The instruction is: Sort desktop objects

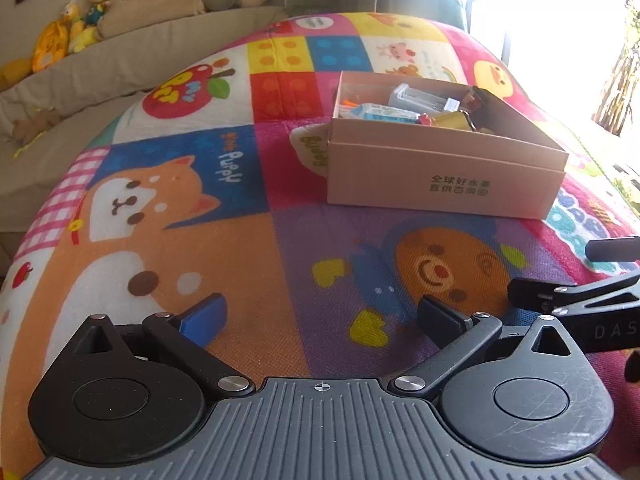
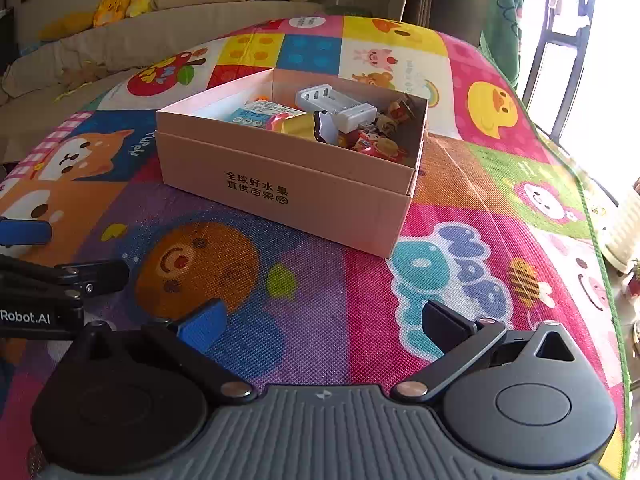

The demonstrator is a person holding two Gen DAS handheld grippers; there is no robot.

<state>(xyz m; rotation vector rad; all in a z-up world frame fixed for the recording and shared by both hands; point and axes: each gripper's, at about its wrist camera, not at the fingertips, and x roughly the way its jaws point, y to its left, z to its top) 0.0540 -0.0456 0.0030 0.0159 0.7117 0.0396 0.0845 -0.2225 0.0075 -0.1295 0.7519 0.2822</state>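
A pink cardboard box (image 1: 440,168) with black print stands on the colourful cartoon play mat (image 1: 224,240). It also shows in the right wrist view (image 2: 288,188). Inside lie several small items: a white plastic charger (image 2: 340,106), a blue-and-white packet (image 2: 256,114), a yellow item (image 2: 300,124) and small toys (image 2: 380,140). My left gripper (image 1: 320,318) is open and empty, low over the mat in front of the box. My right gripper (image 2: 320,322) is open and empty, beside the left one, in front of the box.
A beige sofa (image 1: 120,56) with plush toys (image 1: 68,32) stands behind the mat. A bright window (image 2: 592,60) lies to the right. The right gripper's body (image 1: 580,300) shows at the right edge of the left view; the left gripper's body (image 2: 48,280) at the left edge of the right view.
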